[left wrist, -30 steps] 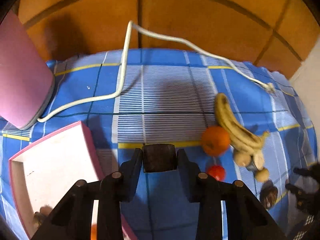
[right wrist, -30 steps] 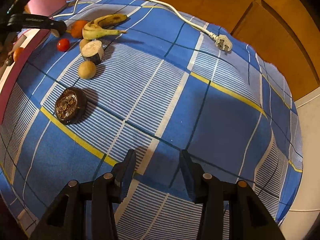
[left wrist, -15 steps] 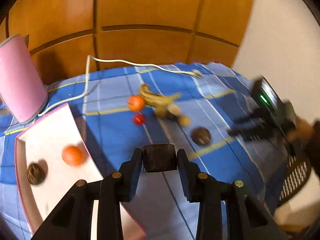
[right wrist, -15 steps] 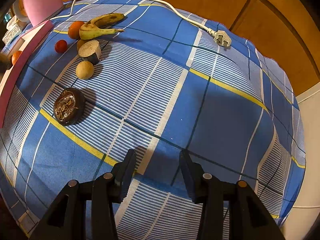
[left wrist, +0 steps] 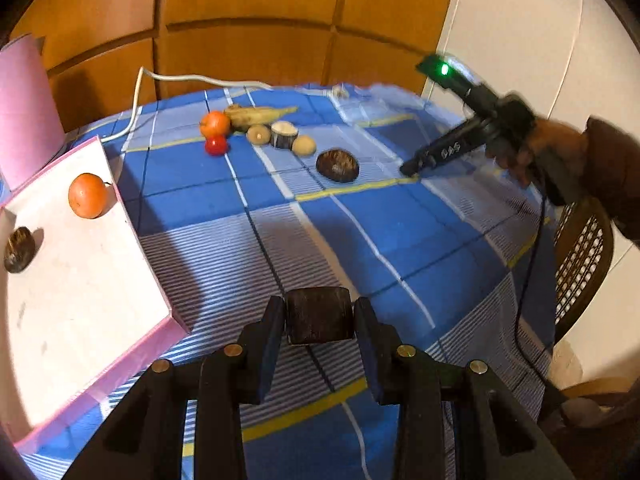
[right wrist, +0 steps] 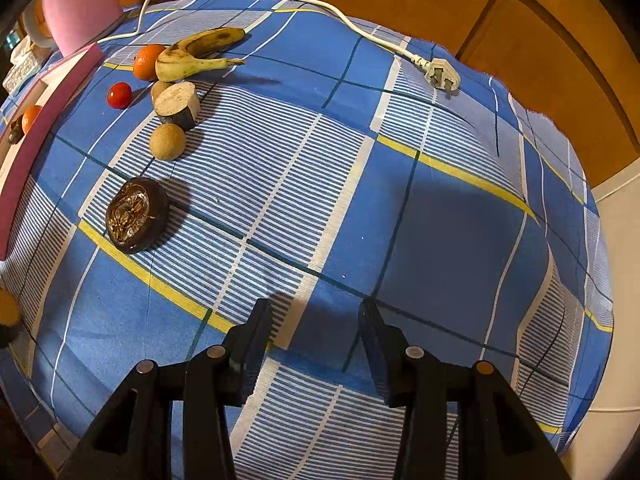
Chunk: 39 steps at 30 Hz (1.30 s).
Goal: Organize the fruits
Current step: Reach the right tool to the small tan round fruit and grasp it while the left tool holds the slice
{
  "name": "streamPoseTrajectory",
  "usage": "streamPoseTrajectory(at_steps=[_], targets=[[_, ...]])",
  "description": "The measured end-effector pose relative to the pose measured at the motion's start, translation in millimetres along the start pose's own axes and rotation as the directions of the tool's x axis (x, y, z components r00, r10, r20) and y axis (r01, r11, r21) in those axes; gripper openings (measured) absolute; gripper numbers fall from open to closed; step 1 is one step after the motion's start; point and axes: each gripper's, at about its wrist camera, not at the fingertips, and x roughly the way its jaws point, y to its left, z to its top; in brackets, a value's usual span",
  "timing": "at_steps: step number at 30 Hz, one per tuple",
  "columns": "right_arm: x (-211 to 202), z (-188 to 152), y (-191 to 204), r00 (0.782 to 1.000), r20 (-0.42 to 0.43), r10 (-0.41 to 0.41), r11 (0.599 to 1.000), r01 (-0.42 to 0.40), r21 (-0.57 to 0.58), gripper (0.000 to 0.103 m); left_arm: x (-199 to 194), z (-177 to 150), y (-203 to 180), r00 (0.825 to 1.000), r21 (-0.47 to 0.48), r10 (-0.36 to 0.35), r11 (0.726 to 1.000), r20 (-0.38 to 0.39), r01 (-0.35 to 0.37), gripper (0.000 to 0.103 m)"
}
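While the left tongs clamp a dark chunk, the right tongs stand apart, empty.

Tray at table's left, orange on it, banana behind tomato

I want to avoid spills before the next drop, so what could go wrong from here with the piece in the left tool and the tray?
1. The dark chunk in the left tool hangs over the cloth, not the pink tray; released now, it would likely miss.
2. The orange sits beside the tray's edge; a bump may roll it off.
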Motion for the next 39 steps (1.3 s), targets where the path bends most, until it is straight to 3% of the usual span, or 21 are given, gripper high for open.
streamPoseTrajectory(at_steps=[6, 9, 13, 18, 21, 26, 35, 37, 39], targets=[[2, 1, -5, 1.0, -0.005, 0.016, 1.0, -0.015, 0.017, 0.045, 7, -9, 9, 0.999, -0.06, -0.046, 0.997, -0.002, 0.046, 0.036], [-1, 4, -10, 1.0, -0.002, 0.027, 0.999, -0.027, 0.044, 0.034, 5, -9, 7, 0.999, -0.062, -0.046, 0.997, 0.004, 0.046, 0.036], [-19, 13, -10, 0.996, 0.068, 0.056, 0.996, -0.06, 0.069, 0.034, 8, -8, 12, 0.998, -0.096, -0.069, 0.993, 0.01, 0.07, 0.036], [-35, 40, 18, 0.979, 0.141, 0.147, 0.988, -0.152, 0.025, 0.034, 6, -11, 14, 0.997, -0.108, -0.079, 0.991, 0.014, 0.08, 0.036], [-31, 57, 39, 0.969, 0.144, 0.202, 0.979, -0.203, -0.005, 0.034, 6, -11, 14, 0.997, -0.11, -0.079, 0.991, 0.015, 0.08, 0.036], [-12, 78, 62, 0.965, 0.13, 0.226, 0.974, -0.227, -0.009, 0.036, 6, -11, 16, 0.996, -0.116, -0.083, 0.99, 0.017, 0.084, 0.036], [12, 96, 75, 0.975, 0.095, 0.199, 0.98, -0.196, -0.041, 0.036, 7, -12, 17, 0.996, -0.123, -0.086, 0.989, 0.016, 0.087, 0.036], [17, 97, 78, 0.977, 0.092, 0.19, 0.981, -0.185, -0.056, 0.028, 7, -12, 17, 0.996, -0.123, -0.084, 0.989, 0.015, 0.085, 0.036], [20, 96, 82, 0.982, 0.09, 0.168, 0.984, -0.161, -0.08, 0.027, 8, -12, 17, 0.997, -0.123, -0.082, 0.989, 0.013, 0.083, 0.036]])
